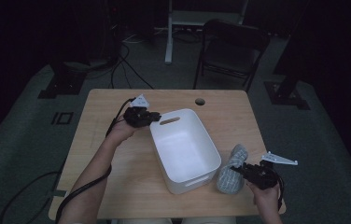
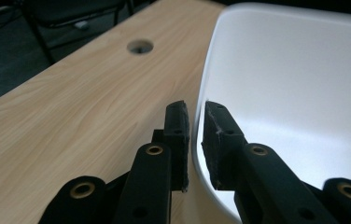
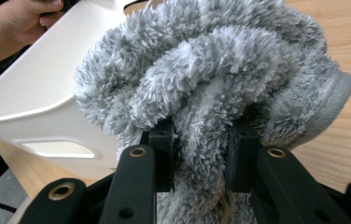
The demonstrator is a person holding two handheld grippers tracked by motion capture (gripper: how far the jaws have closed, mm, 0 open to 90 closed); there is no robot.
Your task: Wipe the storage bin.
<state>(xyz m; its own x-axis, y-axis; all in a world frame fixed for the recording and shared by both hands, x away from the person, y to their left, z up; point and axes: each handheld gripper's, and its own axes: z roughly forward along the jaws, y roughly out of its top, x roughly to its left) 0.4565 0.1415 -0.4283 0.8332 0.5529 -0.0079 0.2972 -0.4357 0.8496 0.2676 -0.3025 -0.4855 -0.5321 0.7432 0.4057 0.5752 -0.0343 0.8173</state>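
Right gripper (image 1: 242, 170) clamps the sock (image 1: 232, 169), its long axis running away from the person. Left gripper (image 2: 195, 123) straddles the bin (image 1: 183, 151) rim; jaws narrow, apparently not quite pressing.

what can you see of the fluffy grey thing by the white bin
The fluffy grey thing looks like a plush slipper or rolled fleece: shaggy grey pile in soft folds, with a smoother grey edge on one side. It lies on the wooden table beside the white bin, near its front corner, at the table's right. The right gripper is shut on a fold of its pile, pads pressed into the fluff. Whether it touches the bin is hard to tell.
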